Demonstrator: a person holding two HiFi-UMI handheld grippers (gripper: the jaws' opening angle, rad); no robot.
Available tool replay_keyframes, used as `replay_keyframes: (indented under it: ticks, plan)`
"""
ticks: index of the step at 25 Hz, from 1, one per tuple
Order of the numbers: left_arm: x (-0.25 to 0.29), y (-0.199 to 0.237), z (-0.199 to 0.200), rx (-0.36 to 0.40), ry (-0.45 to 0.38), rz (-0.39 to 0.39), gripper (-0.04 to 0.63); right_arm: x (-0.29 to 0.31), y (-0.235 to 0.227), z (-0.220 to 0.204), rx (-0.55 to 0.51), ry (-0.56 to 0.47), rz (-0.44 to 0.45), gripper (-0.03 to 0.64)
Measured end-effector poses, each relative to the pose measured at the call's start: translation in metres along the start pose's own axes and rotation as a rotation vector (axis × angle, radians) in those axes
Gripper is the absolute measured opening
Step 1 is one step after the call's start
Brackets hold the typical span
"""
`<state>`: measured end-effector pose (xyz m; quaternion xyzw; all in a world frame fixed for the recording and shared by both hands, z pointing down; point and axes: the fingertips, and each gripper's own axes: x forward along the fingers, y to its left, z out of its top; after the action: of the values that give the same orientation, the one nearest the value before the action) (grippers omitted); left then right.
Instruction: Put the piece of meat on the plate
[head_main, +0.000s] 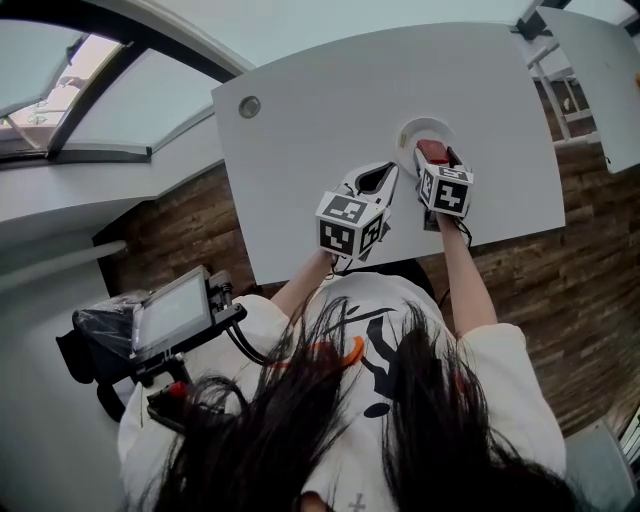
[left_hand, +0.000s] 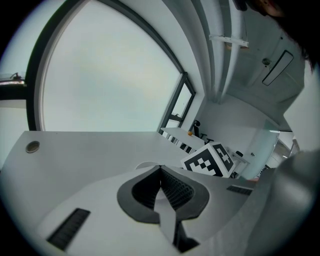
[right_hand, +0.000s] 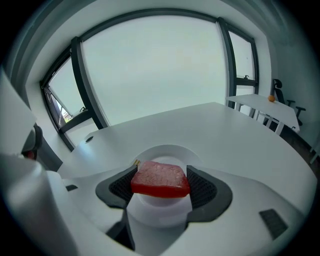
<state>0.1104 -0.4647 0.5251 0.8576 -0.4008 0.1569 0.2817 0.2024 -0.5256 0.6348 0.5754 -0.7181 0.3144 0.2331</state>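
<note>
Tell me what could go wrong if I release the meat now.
The piece of meat, clamped in the right gripper, seems to hang over the near side of the plate, not its middle; released here, it may catch the rim. The left gripper sits close beside the plate and might nudge it.

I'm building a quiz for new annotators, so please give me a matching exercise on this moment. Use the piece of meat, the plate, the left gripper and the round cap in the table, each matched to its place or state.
Column 1
1. piece of meat
2. plate
3. left gripper
4. round cap

Column 2
A. jaws together, nothing between them
B. set into the table near its far left corner
C. clamped between the jaws of the right gripper
D. white, on the table beneath the meat

Pairs: 1-C, 2-D, 3-A, 4-B
</note>
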Motion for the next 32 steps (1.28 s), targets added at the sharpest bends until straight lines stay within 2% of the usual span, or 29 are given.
replay_keyframes:
  ticks: [4,11,15,18,32]
  plan:
    - [0.000,0.004,0.002,-0.008,-0.003,-0.001,0.006,0.004,0.002,-0.001,-0.066,0.015,-0.010,0.318]
    - [-0.004,0.008,0.003,-0.014,-0.008,-0.006,0.006,0.010,0.010,0.002,-0.262,0.055,-0.014,0.318]
    - [-0.006,0.009,0.005,-0.021,-0.012,-0.006,0.006,0.016,0.004,-0.014,-0.193,0.106,-0.025,0.318]
    - [-0.009,0.012,0.006,-0.024,-0.016,-0.002,0.006,0.017,0.002,-0.017,-0.159,0.107,-0.029,0.318]
    - [-0.013,0.019,0.003,-0.040,-0.017,0.008,0.006,0.022,0.002,-0.019,-0.162,0.115,-0.016,0.318]
